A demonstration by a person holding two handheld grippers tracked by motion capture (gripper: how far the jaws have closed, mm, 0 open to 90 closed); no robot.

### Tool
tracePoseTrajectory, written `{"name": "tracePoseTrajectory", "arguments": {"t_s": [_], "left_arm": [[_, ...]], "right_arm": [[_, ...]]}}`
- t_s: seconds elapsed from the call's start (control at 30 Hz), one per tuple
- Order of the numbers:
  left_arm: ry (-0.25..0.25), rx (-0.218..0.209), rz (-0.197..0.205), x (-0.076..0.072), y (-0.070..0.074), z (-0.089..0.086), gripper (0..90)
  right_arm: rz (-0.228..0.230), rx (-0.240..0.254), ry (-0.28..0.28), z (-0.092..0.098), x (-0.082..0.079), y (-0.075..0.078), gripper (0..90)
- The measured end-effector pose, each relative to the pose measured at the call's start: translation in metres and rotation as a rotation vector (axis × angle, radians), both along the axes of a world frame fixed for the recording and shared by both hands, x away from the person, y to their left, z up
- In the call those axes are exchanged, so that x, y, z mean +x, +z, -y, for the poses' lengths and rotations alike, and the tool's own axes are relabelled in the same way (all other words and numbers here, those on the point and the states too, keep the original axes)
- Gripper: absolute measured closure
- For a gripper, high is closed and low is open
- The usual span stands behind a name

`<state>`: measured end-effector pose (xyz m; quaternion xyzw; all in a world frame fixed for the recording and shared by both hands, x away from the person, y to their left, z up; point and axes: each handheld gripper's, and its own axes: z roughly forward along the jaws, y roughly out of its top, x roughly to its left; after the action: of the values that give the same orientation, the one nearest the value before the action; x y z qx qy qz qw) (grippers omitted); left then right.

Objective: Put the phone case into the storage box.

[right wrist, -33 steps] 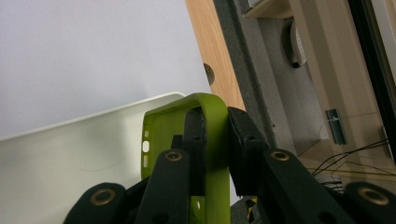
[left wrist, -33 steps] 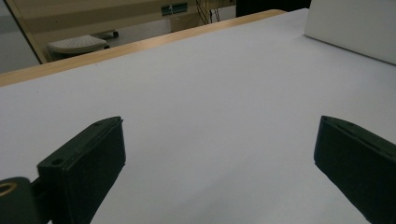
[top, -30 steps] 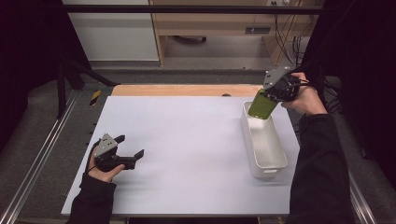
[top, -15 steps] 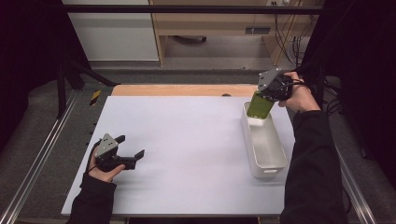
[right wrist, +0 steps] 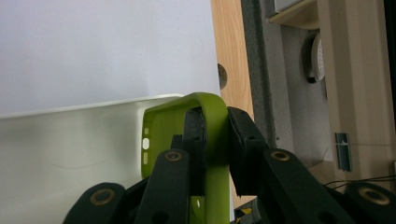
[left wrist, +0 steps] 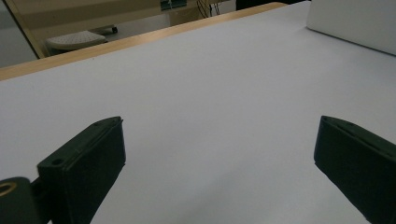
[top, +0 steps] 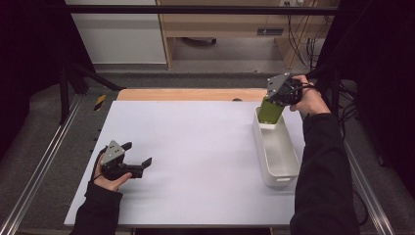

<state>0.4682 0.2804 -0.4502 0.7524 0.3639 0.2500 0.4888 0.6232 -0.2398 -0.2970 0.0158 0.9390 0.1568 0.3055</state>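
Right gripper (top: 274, 100) clamps my green phone case (right wrist: 212, 140) over the white bin's (top: 276, 156) far end; left gripper (top: 139, 164) rests released near the desk's (top: 195, 147) left edge.

no text, label, brand, number or sign can be read anywhere on the bench or beyond it.
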Motion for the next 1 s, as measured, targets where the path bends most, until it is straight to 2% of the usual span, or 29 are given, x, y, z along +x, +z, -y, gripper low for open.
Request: {"name": "tracePoseTrajectory", "arguments": {"t_s": [0.53,1.0], "left_arm": [[-0.002,0.007,-0.004,0.001,-0.002,0.001,1.9],[-0.003,0.019,-0.011,0.003,-0.004,0.002,1.9]], "right_arm": [[-0.018,-0.018,0.033,0.001,0.011,-0.009,78.2],[-0.077,-0.031,0.060,0.000,0.026,-0.019,78.3]]}}
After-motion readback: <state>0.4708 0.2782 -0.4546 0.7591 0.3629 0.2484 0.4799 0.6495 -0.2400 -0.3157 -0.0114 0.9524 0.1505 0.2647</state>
